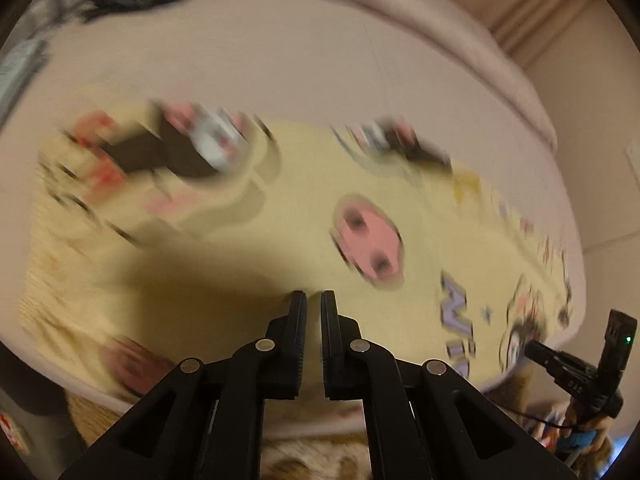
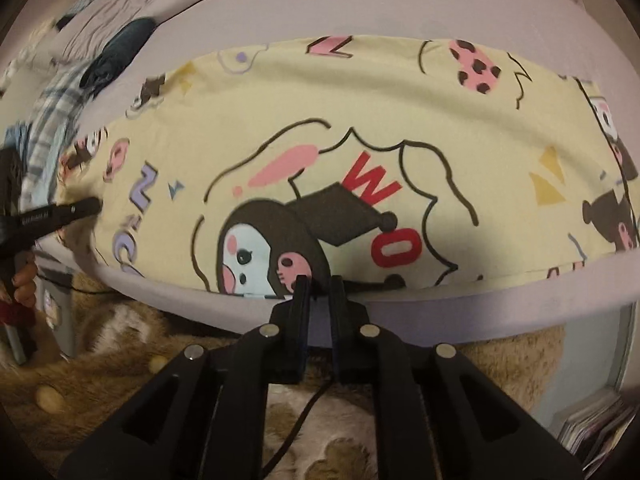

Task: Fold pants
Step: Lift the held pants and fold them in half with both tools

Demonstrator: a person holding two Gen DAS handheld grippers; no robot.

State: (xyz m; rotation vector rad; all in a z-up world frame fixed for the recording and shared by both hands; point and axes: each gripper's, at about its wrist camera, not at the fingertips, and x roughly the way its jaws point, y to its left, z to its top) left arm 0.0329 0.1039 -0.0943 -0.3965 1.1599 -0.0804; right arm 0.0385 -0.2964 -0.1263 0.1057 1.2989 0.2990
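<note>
Now left gripper (image 1: 311, 294) fingers closed, empty, above yellow pants (image 1: 248, 248); right gripper (image 2: 320, 280) fingers narrowly parted at pants edge.

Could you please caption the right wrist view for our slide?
Right tool poised at the near edge of yellow cartoon-print pants spread across a mauve bed.

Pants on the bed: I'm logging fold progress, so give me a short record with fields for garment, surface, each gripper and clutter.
garment: yellow cartoon-print pants, spread flat in a long band
surface: pale pink bed; the pants reach its near edge
left gripper: shut, nothing seen between its fingers, above the fabric; view blurred
right gripper: at the near edge of the pants, jaws slightly apart; whether fabric is pinched is unclear
clutter: plaid cloth and dark garment at the far left of the bed
floor: brown patterned rug
</note>
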